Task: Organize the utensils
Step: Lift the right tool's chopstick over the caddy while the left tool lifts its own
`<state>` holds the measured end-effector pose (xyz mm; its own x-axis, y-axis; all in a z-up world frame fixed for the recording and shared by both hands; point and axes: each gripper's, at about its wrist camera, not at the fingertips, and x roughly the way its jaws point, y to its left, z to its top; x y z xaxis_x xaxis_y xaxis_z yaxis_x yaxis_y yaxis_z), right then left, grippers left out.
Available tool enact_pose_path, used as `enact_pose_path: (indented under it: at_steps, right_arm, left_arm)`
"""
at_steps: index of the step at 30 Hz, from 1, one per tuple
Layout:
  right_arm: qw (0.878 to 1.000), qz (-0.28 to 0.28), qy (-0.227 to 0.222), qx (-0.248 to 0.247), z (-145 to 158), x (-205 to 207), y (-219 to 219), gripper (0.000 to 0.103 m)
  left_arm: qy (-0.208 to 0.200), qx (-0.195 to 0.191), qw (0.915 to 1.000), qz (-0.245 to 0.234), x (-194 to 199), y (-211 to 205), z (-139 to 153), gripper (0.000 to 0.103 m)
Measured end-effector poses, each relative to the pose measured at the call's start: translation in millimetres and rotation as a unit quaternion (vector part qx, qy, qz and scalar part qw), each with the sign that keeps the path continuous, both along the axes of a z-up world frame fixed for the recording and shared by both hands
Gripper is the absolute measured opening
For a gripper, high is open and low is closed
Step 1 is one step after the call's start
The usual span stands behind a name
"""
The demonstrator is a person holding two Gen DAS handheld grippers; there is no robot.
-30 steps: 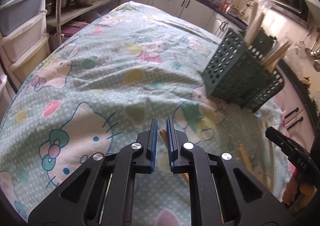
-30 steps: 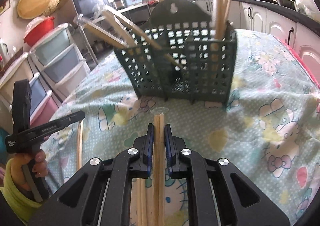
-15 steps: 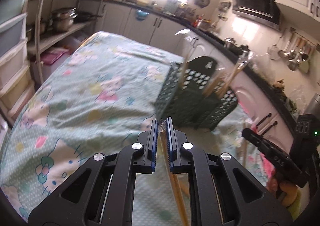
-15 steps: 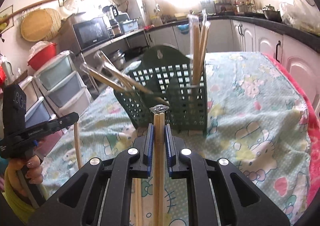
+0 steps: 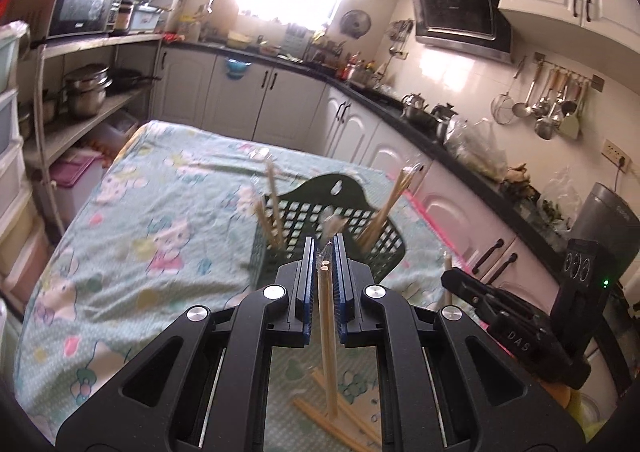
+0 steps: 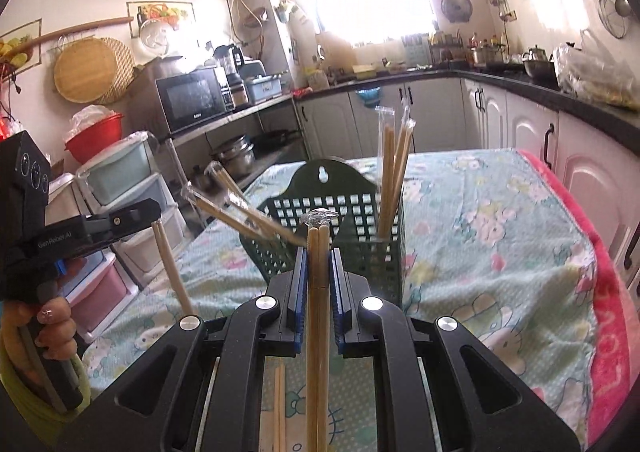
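Observation:
A dark green perforated utensil basket (image 5: 340,212) (image 6: 352,220) stands on the table with wrapped chopsticks leaning in its compartments. My left gripper (image 5: 323,252) is shut on a wrapped pair of chopsticks (image 5: 327,332) that hangs down from its blue pads, raised above the table just short of the basket. My right gripper (image 6: 319,264) is shut on another wrapped pair of chopsticks (image 6: 318,332), its tips level with the basket's near wall. In the right wrist view the left gripper (image 6: 152,218) shows at the left with its pair (image 6: 172,268). More loose chopsticks (image 5: 320,416) lie on the cloth below.
A pale green cartoon-print cloth (image 5: 160,236) covers the table. Stacked plastic drawers (image 6: 116,188) and a shelf with pots (image 5: 86,92) stand to the left. White cabinets under a black counter (image 5: 420,120) run along the back and right. A hand (image 6: 52,328) grips the left tool's handle.
Both grippers have risen off the table with their chopsticks, which now hang clear of the cloth. The left one turned toward the basket, now centred ahead; the basket looks lower in both views.

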<state>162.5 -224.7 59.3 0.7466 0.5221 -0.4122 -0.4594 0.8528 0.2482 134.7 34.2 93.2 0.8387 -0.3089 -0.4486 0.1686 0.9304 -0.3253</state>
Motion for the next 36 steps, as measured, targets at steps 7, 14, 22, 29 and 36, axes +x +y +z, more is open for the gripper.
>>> enact_pose_path:
  at_steps: [7,14,22,29,36]
  right_arm:
    - [1.0,-0.009,-0.017,0.007,14,2,-7,0.011]
    - [0.999,-0.014,-0.033,0.009,25,3,-11,0.011]
    - [0.998,-0.024,-0.06,0.014,43,9,-17,0.011]
    - [0.996,-0.031,-0.085,0.02,60,18,-18,0.011]
    - [0.993,-0.038,-0.107,0.027,78,33,-17,0.011]
  left_arm:
    - [-0.021,0.0,0.9996,-0.018,3,-13,20,0.005]
    - [-0.038,0.002,0.9988,-0.031,8,-24,35,0.005]
    - [-0.049,0.004,0.998,-0.041,15,-36,46,0.005]
    - [-0.065,0.008,0.9972,-0.037,23,-40,62,0.005]
    - [-0.083,0.004,0.9961,-0.028,32,-36,79,0.005]
